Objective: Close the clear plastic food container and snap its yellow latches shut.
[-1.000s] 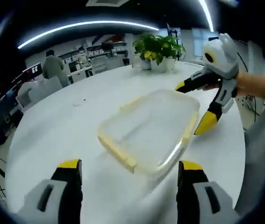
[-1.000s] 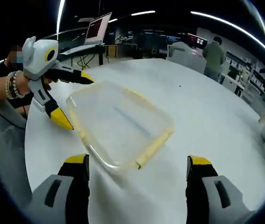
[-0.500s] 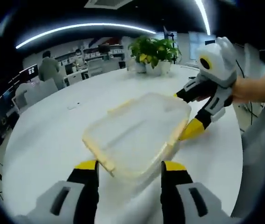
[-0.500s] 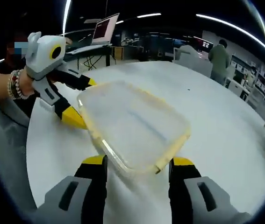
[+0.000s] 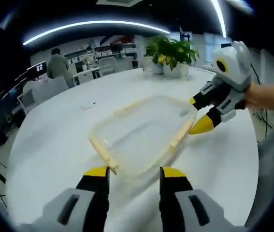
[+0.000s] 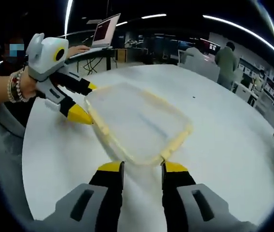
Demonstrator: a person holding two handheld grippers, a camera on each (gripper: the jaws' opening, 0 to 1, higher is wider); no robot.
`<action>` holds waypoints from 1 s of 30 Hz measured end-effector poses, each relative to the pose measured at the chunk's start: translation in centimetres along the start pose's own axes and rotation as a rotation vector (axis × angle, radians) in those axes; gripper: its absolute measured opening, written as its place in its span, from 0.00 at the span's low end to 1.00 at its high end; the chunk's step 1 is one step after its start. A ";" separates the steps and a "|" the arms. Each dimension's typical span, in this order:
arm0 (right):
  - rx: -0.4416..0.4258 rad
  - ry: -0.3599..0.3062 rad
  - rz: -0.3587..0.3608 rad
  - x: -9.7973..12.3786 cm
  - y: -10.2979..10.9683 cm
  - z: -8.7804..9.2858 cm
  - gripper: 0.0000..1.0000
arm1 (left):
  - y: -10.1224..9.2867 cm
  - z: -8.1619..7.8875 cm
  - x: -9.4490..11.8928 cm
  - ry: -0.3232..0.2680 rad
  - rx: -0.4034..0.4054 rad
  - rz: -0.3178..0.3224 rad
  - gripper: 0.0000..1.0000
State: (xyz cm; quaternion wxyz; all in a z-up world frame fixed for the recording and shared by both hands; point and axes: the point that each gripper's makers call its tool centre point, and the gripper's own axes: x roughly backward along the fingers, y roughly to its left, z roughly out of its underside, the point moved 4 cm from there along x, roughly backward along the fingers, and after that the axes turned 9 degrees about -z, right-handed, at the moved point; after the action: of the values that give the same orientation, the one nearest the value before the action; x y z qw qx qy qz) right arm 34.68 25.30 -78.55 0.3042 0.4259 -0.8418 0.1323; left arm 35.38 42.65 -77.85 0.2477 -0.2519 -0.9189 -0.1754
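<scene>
Left gripper view: the container lies flat on the white round surface, lid on, just ahead of the left gripper; its 2 yellow-tipped fingers stand a little apart on either side of the near corner, whether they pinch it I cannot tell; at 2 o'clock the right gripper meets the far corner; a potted plant sits at 12 o'clock.

Right gripper view: the container sits centre, yellow latches along its edges; the right gripper brackets its near corner, fingers narrowly apart, contact unclear; the left gripper touches the corner at 10 o'clock; a laptop stands at 11 o'clock.

The box looks light, stiff and slick, likely to skate; steady 1 corner and press each latch at mid-length.
</scene>
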 end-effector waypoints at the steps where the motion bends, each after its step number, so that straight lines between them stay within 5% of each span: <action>1: -0.007 -0.003 0.002 -0.3 -0.4 -0.2 0.27 | 0.4 -0.2 -0.4 0.003 -0.006 -0.003 0.33; 14: -0.066 -0.049 0.020 -3.4 -4.1 -2.8 0.25 | 4.8 -2.4 -4.1 0.008 -0.013 -0.043 0.27; 30: -0.050 -0.019 0.070 -4.5 -6.5 -3.6 0.24 | 5.5 -3.7 -6.0 0.012 -0.063 -0.035 0.28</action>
State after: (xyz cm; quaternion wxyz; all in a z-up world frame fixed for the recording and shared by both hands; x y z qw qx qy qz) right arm 43.35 25.93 -78.75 0.3020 0.3898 -0.8620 0.1177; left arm 44.25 43.18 -77.04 0.2420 -0.2422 -0.9158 -0.2099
